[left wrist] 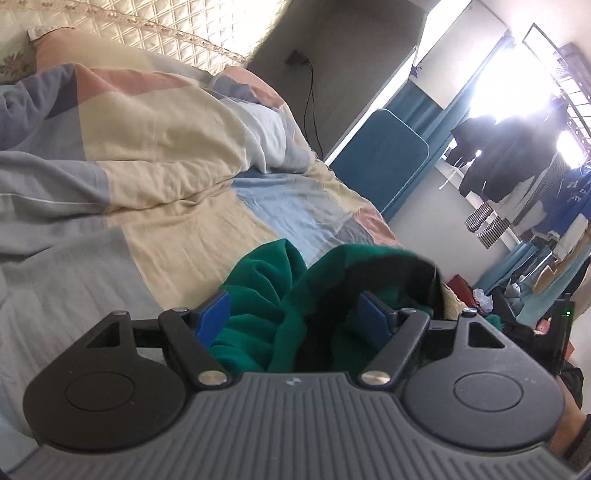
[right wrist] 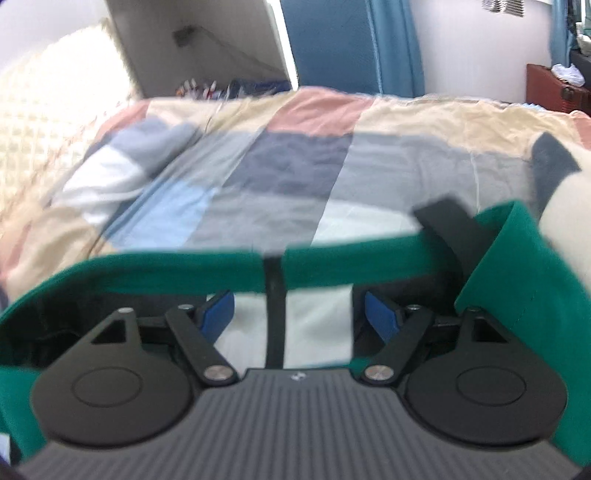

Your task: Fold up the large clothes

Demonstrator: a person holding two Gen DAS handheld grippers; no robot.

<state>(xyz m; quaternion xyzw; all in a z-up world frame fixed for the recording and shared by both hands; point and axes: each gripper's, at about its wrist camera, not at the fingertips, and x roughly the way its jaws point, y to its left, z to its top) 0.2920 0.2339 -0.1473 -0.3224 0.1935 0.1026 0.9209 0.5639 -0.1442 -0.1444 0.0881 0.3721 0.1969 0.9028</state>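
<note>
A dark green garment (left wrist: 266,280) with a black lining lies bunched on the bed. In the left wrist view it fills the gap between the blue pads (left wrist: 214,317) of my left gripper (left wrist: 293,302), whose jaws stand wide and do not visibly squeeze the cloth. In the blurred right wrist view the garment's green hem (right wrist: 184,266) stretches across just beyond my right gripper (right wrist: 295,302) and runs down both its sides. A thin black strip (right wrist: 273,295) hangs between the wide-apart pads without touching them. A black flap (right wrist: 443,229) lies at the hem's right.
The patchwork quilt (left wrist: 166,166) covers the bed (right wrist: 295,166), rumpled towards the quilted headboard (left wrist: 147,29). Beyond the bed stand a blue padded panel (left wrist: 384,158), hanging clothes (left wrist: 517,158) by a bright window and a red-brown cabinet (right wrist: 550,88).
</note>
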